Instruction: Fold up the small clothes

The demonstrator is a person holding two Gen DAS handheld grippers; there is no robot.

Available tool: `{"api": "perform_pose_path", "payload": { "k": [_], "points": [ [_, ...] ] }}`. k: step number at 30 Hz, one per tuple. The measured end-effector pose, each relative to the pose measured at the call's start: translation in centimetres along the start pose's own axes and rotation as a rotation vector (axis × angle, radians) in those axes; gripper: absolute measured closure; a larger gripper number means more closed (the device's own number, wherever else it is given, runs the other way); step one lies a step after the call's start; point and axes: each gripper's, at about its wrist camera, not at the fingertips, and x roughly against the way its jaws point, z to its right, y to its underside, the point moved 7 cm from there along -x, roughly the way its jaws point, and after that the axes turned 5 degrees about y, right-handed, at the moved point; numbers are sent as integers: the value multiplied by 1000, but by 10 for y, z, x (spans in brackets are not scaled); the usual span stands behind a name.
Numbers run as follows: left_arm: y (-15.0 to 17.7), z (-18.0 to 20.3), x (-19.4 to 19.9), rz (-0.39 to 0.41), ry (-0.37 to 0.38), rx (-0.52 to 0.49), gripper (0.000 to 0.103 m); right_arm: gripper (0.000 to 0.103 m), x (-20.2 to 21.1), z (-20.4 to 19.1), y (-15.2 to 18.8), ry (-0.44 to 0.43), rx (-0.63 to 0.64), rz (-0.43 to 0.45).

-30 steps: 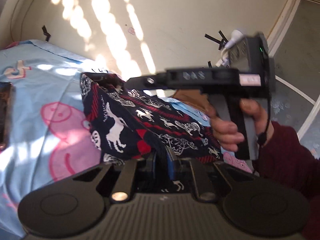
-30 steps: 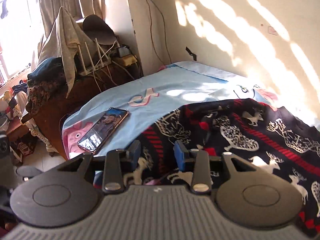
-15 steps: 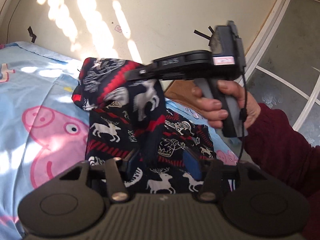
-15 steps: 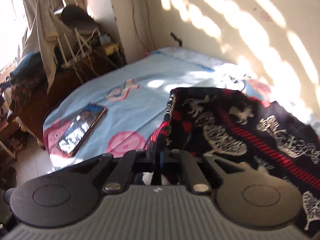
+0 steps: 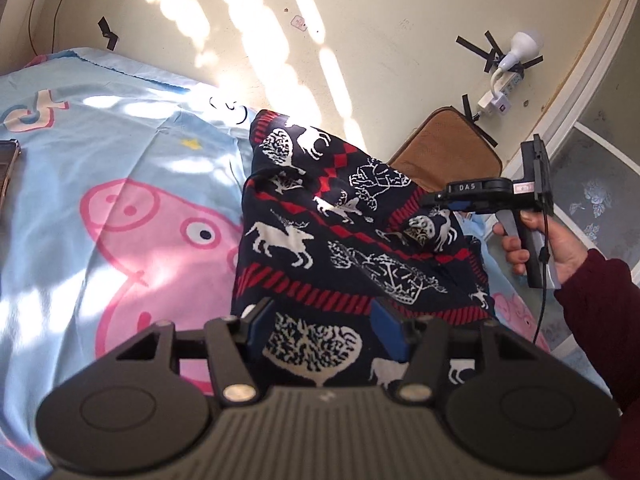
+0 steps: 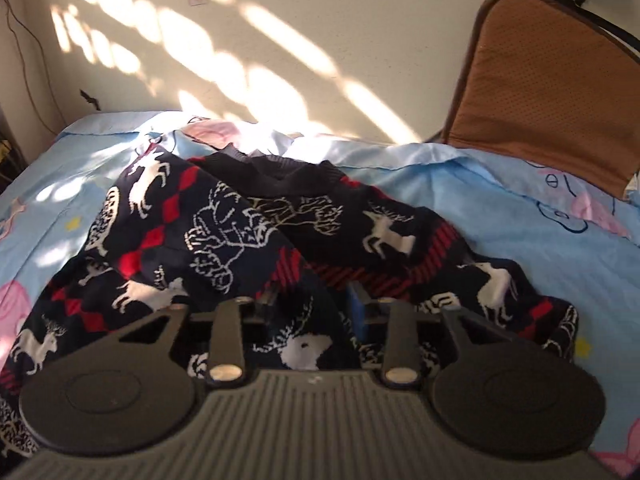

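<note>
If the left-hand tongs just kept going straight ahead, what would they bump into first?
Most likely the dark reindeer-patterned sweater: it lies on the bed right ahead of the open left tongs and already shows between their blue pads.

Patterned sweater [image 5: 340, 248] on cartoon bedsheet [image 5: 120, 184]

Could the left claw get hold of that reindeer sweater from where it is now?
Probably yes. The left claw is open, its jaws just opened, right over the near edge of the sweater, which lies on the blue sheet. Nothing lies between them; the right claw is off at the far side.
</note>
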Motion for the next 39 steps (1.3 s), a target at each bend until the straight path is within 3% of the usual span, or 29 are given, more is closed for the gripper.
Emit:
{"api": "perform_pose_path", "payload": {
  "k": [6,9,13,16,19,21,22,23,24,26,28,30,32,34,39],
  "points": [
    [7,-24,11,-8,-43,54,45,54,17,-46,-26,-110,93,145],
    [11,-30,10,-26,-24,83,48,55,2,-82,-42,-162,163,163],
    [20,-23,4,-65,27,56,60,57,-38,-129,-69,-233,178,131],
    [25,-16,2,-69,55,31,62,56,-84,-152,-86,-218,146,80],
    [26,-11,2,-67,93,19,65,55,-131,-160,-88,-247,59,-31],
    [27,-9,3,-62,117,15,68,85,-148,-166,-79,-277,32,-107],
    [27,-7,4,-60,132,11,70,94,-147,-168,-77,-254,53,-83],
    [27,-6,3,-61,142,8,70,94,-143,-167,-81,-232,70,-30],
    [28,-6,2,-66,147,8,70,94,-139,-162,-86,-202,62,24],
    [30,-7,-2,-86,144,15,70,94,-149,-145,-93,-122,17,34],
    [31,-7,-5,-99,137,22,70,93,-158,-139,-86,-105,26,-3],
    [31,-6,-3,-90,125,17,68,84,-147,-141,-83,-109,46,15],
    [31,-5,-1,-83,120,21,61,58,-124,-139,-84,-135,29,67],
    [32,-4,0,-83,114,26,59,58,-96,-137,-82,-179,23,112],
    [27,-4,11,-50,83,14,54,58,-39,-136,-51,-343,32,88]
  ]
}}
